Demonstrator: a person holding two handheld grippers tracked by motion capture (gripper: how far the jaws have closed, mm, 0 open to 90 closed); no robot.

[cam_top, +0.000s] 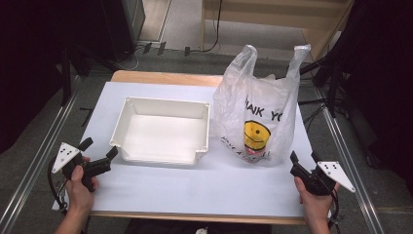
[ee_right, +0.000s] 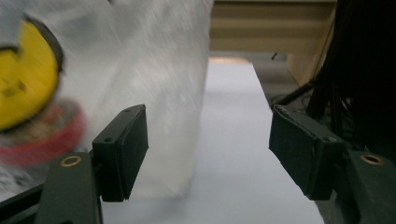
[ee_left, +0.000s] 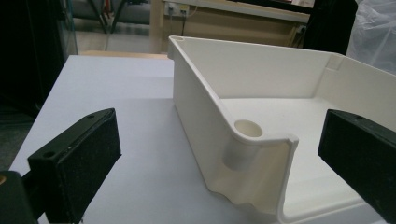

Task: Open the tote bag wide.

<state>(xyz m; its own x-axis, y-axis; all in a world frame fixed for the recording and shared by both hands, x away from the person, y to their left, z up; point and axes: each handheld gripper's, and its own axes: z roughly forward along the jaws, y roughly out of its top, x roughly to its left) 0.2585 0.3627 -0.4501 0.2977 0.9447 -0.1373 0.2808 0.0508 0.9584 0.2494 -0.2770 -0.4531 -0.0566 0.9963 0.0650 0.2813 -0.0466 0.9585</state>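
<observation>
- Plastic bag [cam_top: 258,117] stands mid-right on table [cam_top: 204,190], just beside white tray [cam_top: 163,130]; thin, soft, prob. slippery w/ smth red inside.
- Best hold: handle loops up top.
- Left gripper [cam_top: 100,155] & right gripper [cam_top: 303,161] both jaws apart, empty.

Probably a lab, metal rails [cam_top: 34,168], floor cables [cam_top: 146,48]

left gripper [cam_top: 100,150] | held in left hand [cam_top: 80,185] at lower left; jaws spread wide, angled up and right | right gripper [cam_top: 303,161] | held in right hand [cam_top: 314,200] at lower right; jaws spread wide, angled up and left
</observation>
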